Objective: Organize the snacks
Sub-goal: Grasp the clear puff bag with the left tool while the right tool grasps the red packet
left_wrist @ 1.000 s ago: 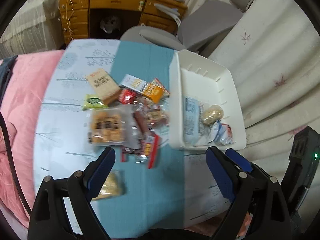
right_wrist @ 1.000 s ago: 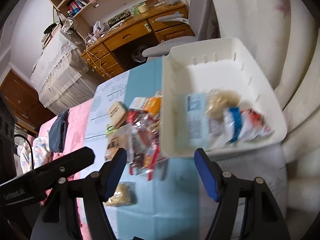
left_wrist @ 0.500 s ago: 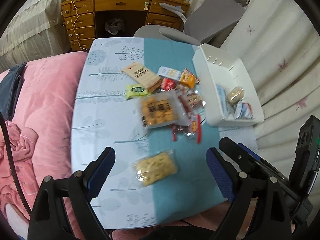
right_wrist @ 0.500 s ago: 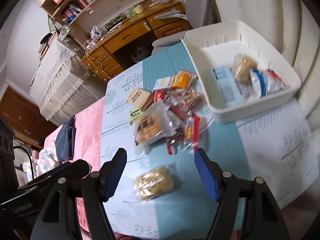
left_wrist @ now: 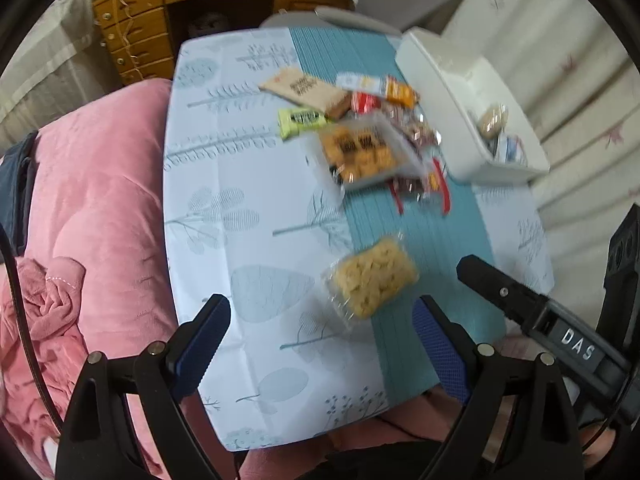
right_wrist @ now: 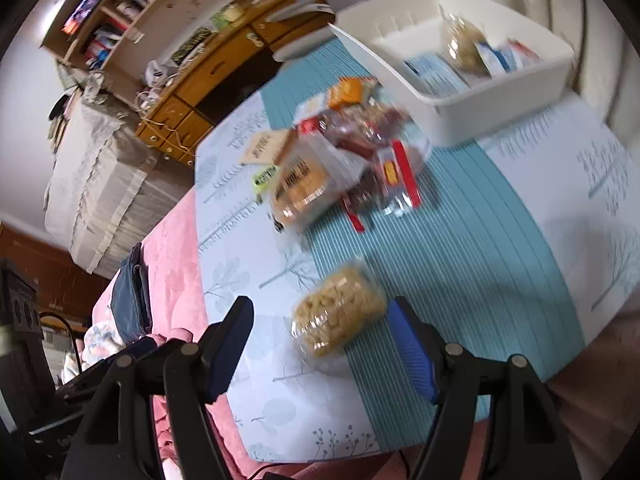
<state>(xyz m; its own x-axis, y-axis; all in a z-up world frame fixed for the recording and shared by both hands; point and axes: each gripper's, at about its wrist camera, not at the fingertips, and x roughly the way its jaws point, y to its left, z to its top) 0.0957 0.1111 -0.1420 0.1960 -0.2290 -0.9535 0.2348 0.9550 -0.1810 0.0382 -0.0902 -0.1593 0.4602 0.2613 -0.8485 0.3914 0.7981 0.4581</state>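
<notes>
Left wrist view: we look down on a small table point(left_wrist: 256, 264) under a smooth cloth, pale with printed trees and a ribbed teal band down its right half. Its left edge butts against a plush pink quilt point(left_wrist: 100, 208); the near edge ends just past our own fingers. The near left part of the cloth is bare, which gives us open room there. Our left gripper point(left_wrist: 320, 344) stands with its jaws wide apart and nothing between the blue ribbed pads point(left_wrist: 438, 354). A crinkly clear bag of pale puffed snacks point(left_wrist: 372, 276) lies alone on the band's left edge, just beyond the fingertips. Farther off sits a loose pile: a clear pack of orange crackers point(left_wrist: 360, 152), a lime-green bar point(left_wrist: 302, 120), a flat tan box point(left_wrist: 308, 90), an orange packet point(left_wrist: 400, 94) and red-trimmed wrappers point(left_wrist: 420, 184). A white rectangular plastic bin point(left_wrist: 444, 80) with rounded corners stands at the far right edge of the table, against a pale curtain, with a few packets in it. The black arm of the other gripper crosses the lower right.

In the right wrist view our right gripper point(right_wrist: 320, 352) is likewise spread and empty, the puffed-snack bag point(right_wrist: 338, 316) lying on the cloth just ahead of its fingers, apart from both. The bin point(right_wrist: 480, 100) sits far right with a blue-printed packet point(right_wrist: 436, 72) and others inside; broad clear cloth lies to the right of the pile. A wooden desk point(right_wrist: 224, 72) stands beyond the table's far end
</notes>
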